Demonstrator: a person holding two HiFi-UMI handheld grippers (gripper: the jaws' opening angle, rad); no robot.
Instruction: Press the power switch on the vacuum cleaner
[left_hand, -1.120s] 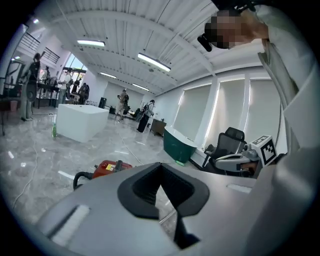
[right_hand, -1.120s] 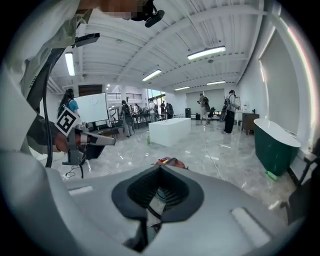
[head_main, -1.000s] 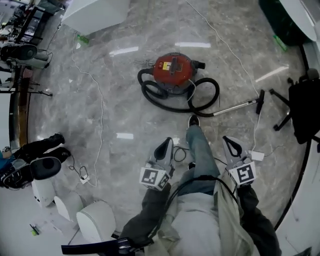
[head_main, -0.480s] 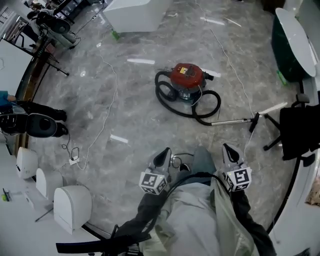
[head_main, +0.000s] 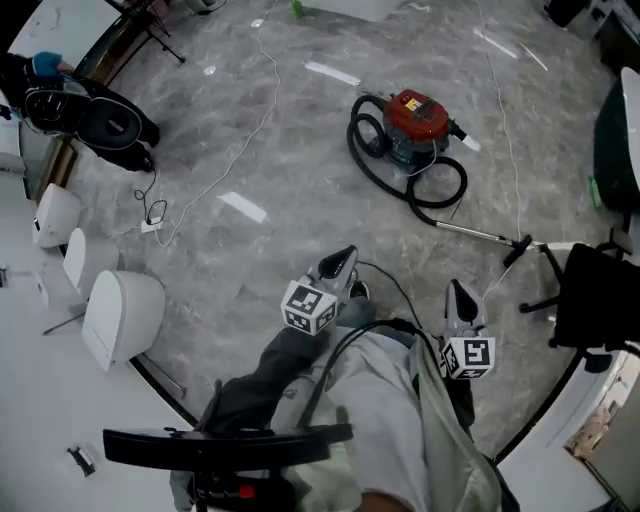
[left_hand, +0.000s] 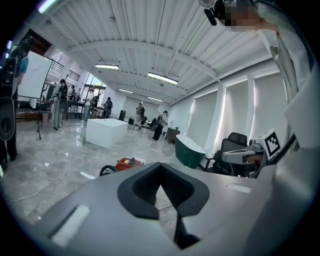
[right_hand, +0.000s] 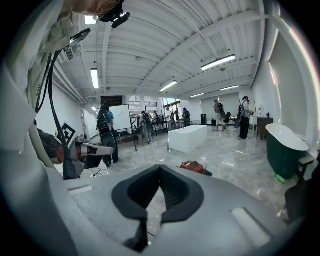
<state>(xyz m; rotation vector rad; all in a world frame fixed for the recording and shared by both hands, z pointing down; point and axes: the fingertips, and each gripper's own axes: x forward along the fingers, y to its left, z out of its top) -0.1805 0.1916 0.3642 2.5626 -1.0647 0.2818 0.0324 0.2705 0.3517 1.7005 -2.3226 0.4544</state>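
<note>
Red drum of the vacuum cleaner (head_main: 415, 118) well ahead of both sets of fingertips, far out of reach, on the grey marble floor (head_main: 300, 150). Saw it low and small beyond the tips in both gripper views: a little left of them from the left gripper (head_main: 340, 263), a little right of them from the right gripper (head_main: 458, 296). Found both pairs of fingers pressed together, nothing between them. Could not make out the power switch at that range, only a pale patch on the red lid. Black hose (head_main: 358, 145) looped round the near side of the drum, between it and the fingertips. Metal wand (head_main: 478, 233) stretched out ahead and to the right of the right fingers.

Judged the step as the approach, with the pressing not yet begun. Probably best done by closing in from the near left, going round the hose loops and the wand rather than over them. Worth keeping one pair of fingers together as a single blunt tip, since a closed tip ought to push a switch more squarely than a spread one. Called then for finding the switch first and bringing the tip straight over it. After that, a short firm push along the switch's own travel, without shoving the drum sideways. Likely risk: a glancing push sliding off the curved lid, or a foot catching the hose on the way in.
</note>
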